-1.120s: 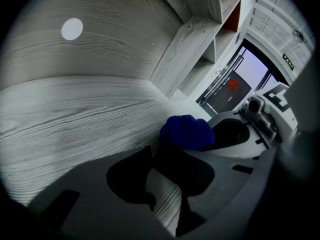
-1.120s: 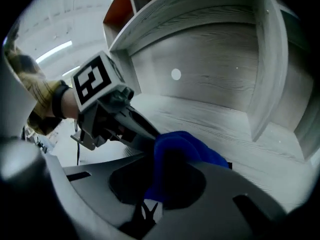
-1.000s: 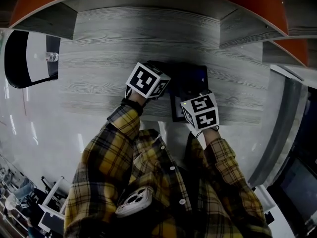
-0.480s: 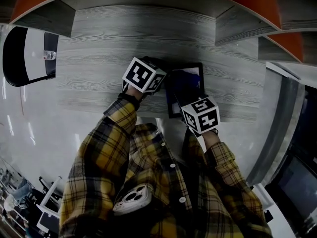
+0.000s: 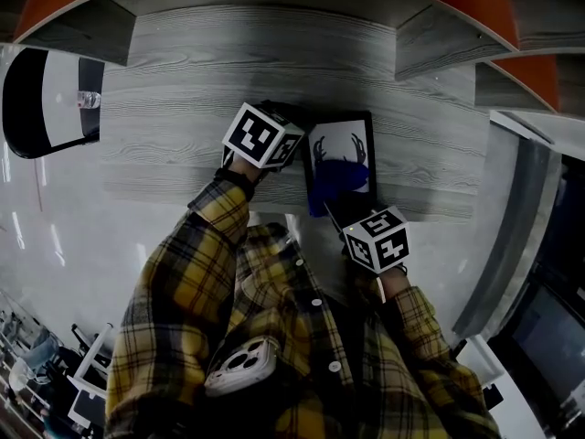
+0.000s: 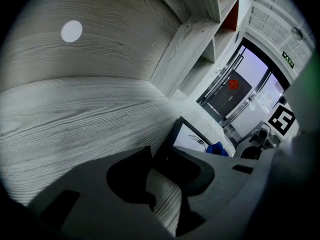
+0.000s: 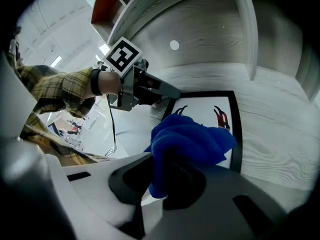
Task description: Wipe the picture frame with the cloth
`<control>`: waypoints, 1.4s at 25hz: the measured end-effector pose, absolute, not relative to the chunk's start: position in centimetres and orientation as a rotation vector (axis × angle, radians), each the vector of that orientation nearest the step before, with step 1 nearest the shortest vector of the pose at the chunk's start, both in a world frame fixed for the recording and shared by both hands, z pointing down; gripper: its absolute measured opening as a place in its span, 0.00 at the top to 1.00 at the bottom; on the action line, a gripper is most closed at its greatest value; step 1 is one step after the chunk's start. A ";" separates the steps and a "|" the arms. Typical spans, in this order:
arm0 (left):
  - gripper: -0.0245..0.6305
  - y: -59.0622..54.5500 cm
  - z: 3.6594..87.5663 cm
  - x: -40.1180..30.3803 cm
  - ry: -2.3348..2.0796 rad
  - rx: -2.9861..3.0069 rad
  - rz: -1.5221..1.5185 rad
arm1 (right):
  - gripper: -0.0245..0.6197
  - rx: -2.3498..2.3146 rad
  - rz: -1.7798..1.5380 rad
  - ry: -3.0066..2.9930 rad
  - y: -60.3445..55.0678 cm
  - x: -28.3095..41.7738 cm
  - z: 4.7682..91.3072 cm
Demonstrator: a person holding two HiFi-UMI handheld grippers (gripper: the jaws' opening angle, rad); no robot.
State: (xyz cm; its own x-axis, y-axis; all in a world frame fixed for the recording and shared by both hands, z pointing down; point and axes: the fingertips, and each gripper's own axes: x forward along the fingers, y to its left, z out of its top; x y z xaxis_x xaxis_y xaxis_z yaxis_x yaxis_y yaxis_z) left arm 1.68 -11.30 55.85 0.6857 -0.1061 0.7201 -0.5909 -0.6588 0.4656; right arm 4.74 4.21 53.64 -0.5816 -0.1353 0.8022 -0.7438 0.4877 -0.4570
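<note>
The right hand-held gripper (image 7: 167,171) is clamped on a bunched blue cloth (image 7: 190,139), pressed onto the black-rimmed picture frame (image 7: 205,109) lying flat on the grey wood-grain bench (image 6: 75,119). The left hand-held gripper (image 6: 159,156), jaws slightly apart, meets the frame's edge.

Grey wood-grain tabletop (image 5: 183,144) across the upper half of the head view, boxed in by a back panel (image 5: 274,7) of the same grain along the top and angled side panels at upper left and upper right. One thing lying flat on it: the picture frame (image 5: 364,144), right of centre, black border, white picture with a dark antlered figure. Its near end sits right at the tabletop's front edge.
</note>
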 end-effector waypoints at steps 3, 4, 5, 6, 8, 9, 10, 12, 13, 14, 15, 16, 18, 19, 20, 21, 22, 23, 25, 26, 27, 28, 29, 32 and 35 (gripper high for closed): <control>0.80 -11.3 55.9 1.6 -0.534 2.182 0.874 | 0.89 0.716 1.098 -2.009 5.0 5.1 53.7; 0.80 -11.3 55.9 1.6 -0.536 2.182 0.875 | 0.89 0.710 1.090 -2.012 5.1 5.1 53.7; 0.80 -11.4 55.9 1.6 -0.538 2.182 0.876 | 0.89 0.706 1.076 -2.016 4.9 5.1 53.5; 0.80 -11.4 55.9 1.6 -0.541 2.183 0.876 | 0.89 0.708 1.057 -2.025 4.7 5.2 53.1; 0.80 -11.3 55.9 1.7 -0.542 2.185 0.876 | 0.89 0.747 1.016 -2.060 3.4 5.6 51.5; 0.80 -11.3 55.9 1.7 -0.541 2.187 0.876 | 0.89 0.782 1.002 -2.089 2.5 5.8 50.4; 0.80 -11.2 55.9 1.7 -0.539 2.190 0.877 | 0.89 0.821 0.989 -2.122 1.3 6.0 49.1; 0.80 -11.3 55.8 1.7 -0.539 2.199 0.878 | 0.89 0.893 0.949 -2.191 -1.3 6.2 46.5; 0.80 -11.3 55.8 1.7 -0.541 2.203 0.876 | 0.89 0.922 0.922 -2.221 -2.7 6.4 45.3; 0.80 -11.3 55.7 1.8 -0.542 2.209 0.872 | 0.89 0.950 0.893 -2.247 -4.0 6.5 44.3; 0.80 -11.3 55.7 1.9 -0.542 2.217 0.868 | 0.89 0.975 0.868 -2.270 -5.2 6.6 43.4; 0.80 -11.3 55.6 1.9 -0.543 2.220 0.867 | 0.89 0.999 0.848 -2.288 -6.4 6.7 42.8; 0.80 -11.3 55.8 1.8 -0.546 2.213 0.874 | 0.89 1.038 0.822 -2.304 -8.5 6.8 42.6; 0.80 -11.3 55.8 1.9 -0.545 2.213 0.875 | 0.89 1.052 0.816 -2.301 -9.3 6.8 43.0; 0.80 -11.3 55.7 1.9 -0.542 2.216 0.872 | 0.89 1.061 0.820 -2.292 -10.0 6.7 43.7; 0.80 -11.3 55.6 1.9 -0.544 2.220 0.871 | 0.89 1.066 0.832 -2.278 -10.5 6.5 44.7; 0.80 -11.3 55.7 1.8 -0.550 2.220 0.874 | 0.89 1.067 0.851 -2.257 -10.8 6.4 46.1; 0.80 -11.3 55.7 1.7 -0.555 2.218 0.878 | 0.89 1.065 0.870 -2.230 -10.9 6.3 47.6; 0.80 -11.3 55.8 1.7 -0.559 2.213 0.884 | 0.89 1.051 0.888 -2.161 -10.6 6.3 50.6; 0.80 -11.2 55.8 1.7 -0.558 2.212 0.884 | 0.89 1.040 0.881 -2.128 -10.1 6.5 52.0; 0.80 -11.2 55.8 1.8 -0.558 2.213 0.883 | 0.89 1.028 0.867 -2.102 -9.7 6.6 53.0; 0.80 -11.2 55.8 1.8 -0.558 2.214 0.883 | 0.89 1.018 0.854 -2.086 -9.2 6.6 53.7; 0.80 -11.3 55.8 1.7 -0.559 2.215 0.884 | 0.89 1.013 0.851 -2.077 -8.8 6.7 54.0; 0.80 -11.4 55.8 1.5 -0.563 2.215 0.886 | 0.89 0.984 0.880 -2.062 -7.9 6.6 54.2; 0.80 -11.3 55.8 1.6 -0.559 2.213 0.882 | 0.89 0.934 0.915 -2.045 -6.7 6.8 54.2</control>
State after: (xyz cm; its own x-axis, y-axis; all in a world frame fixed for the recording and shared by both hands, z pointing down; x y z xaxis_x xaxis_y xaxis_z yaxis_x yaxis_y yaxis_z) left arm 1.58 -11.31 55.78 0.6779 -0.1344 0.7227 -0.5959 -0.6762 0.4332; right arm 6.78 -6.66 54.20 -0.4955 -0.3222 0.8067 -0.8162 0.4903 -0.3055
